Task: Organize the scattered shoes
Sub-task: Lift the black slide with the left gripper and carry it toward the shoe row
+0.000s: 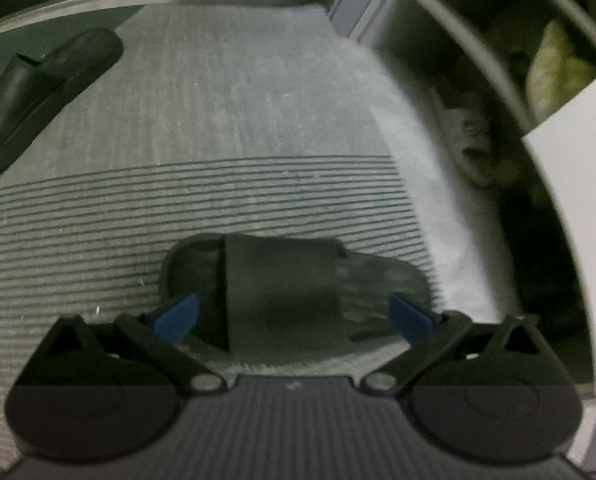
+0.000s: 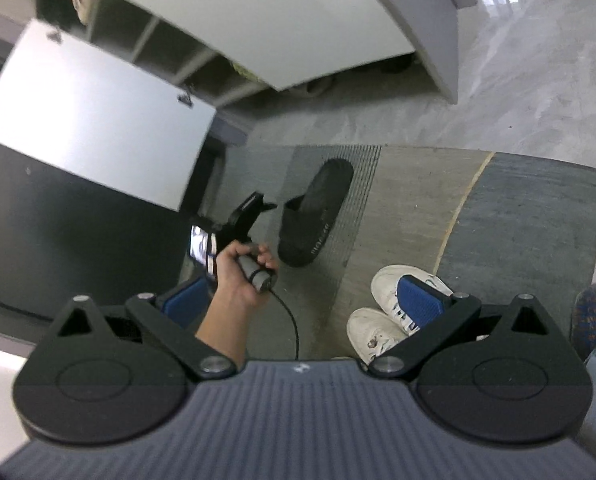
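The shoe cabinet [image 2: 202,56] stands open at about 11 o'clock from the doormat [image 2: 414,184], its white door [image 2: 94,128] swung out. To me that is deliberate: the shelves are bared to take the loose footwear.

On the ribbed mat, one black slide sandal [image 1: 282,292] lies sideways right in front of the left tool [image 1: 294,316]. A second black slide [image 1: 38,96] sits well off at 10 o'clock in the left wrist view.

The person's white sneakers [image 2: 386,312] stand at 5 o'clock of the slide.

The left tool is spread wide, its blue pads [image 1: 178,316] on either side of the strap, seemingly not yet pinching. Its hand [image 2: 238,276] grips the handle low.

The right tool [image 2: 304,304] hangs high, fully spread, holding nothing.
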A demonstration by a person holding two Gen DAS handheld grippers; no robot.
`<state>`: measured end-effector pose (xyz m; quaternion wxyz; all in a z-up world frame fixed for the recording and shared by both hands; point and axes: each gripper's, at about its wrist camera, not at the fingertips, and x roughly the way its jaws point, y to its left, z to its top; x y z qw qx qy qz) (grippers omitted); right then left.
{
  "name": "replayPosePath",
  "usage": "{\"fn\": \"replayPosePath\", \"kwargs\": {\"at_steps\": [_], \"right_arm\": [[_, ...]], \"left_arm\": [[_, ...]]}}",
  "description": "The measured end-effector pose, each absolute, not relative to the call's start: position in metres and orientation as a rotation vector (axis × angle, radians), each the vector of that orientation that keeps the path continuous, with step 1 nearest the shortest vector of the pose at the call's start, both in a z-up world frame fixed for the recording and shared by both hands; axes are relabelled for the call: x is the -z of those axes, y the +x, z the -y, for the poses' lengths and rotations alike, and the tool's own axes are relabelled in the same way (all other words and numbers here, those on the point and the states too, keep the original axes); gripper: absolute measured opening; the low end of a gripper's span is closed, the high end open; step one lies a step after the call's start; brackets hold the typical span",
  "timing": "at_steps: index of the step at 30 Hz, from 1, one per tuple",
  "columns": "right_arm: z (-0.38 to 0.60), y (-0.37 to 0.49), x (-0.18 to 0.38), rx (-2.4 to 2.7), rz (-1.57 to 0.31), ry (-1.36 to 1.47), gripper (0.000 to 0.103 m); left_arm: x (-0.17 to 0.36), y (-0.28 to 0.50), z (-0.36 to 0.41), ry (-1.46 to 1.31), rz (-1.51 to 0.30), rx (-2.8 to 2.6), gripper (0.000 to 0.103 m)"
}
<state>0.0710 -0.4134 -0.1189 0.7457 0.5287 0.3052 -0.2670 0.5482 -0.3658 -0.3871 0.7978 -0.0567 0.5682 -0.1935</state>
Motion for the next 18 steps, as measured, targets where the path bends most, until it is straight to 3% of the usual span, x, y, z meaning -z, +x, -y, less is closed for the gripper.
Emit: {"fn": "replayPosePath", "kwargs": {"at_steps": [9,12,13,18], "right_arm": [[0.428,0.127,0.149,0.544,-0.79,1.118,0.103],[0.424,0.136,0.153,0.524,-0.792,1.123,0.103],[0.422,0.139,0.153,0.517,-0.792,1.124,0.103],[0.405,0.149,0.153,0.439,-0.793,1.147,0.103]], "left_arm": [[0.457,0.564,0.375,-0.247,-1.334,0.349,0.103],[0.465,0.563,0.378,-0.208,-1.326,0.337,0.095],[0.464,0.561,0.379,-0.187,-1.303,0.335,0.086],[0.447,0.547,0.379,-0.08,-1.227,0.334,0.084]]}}
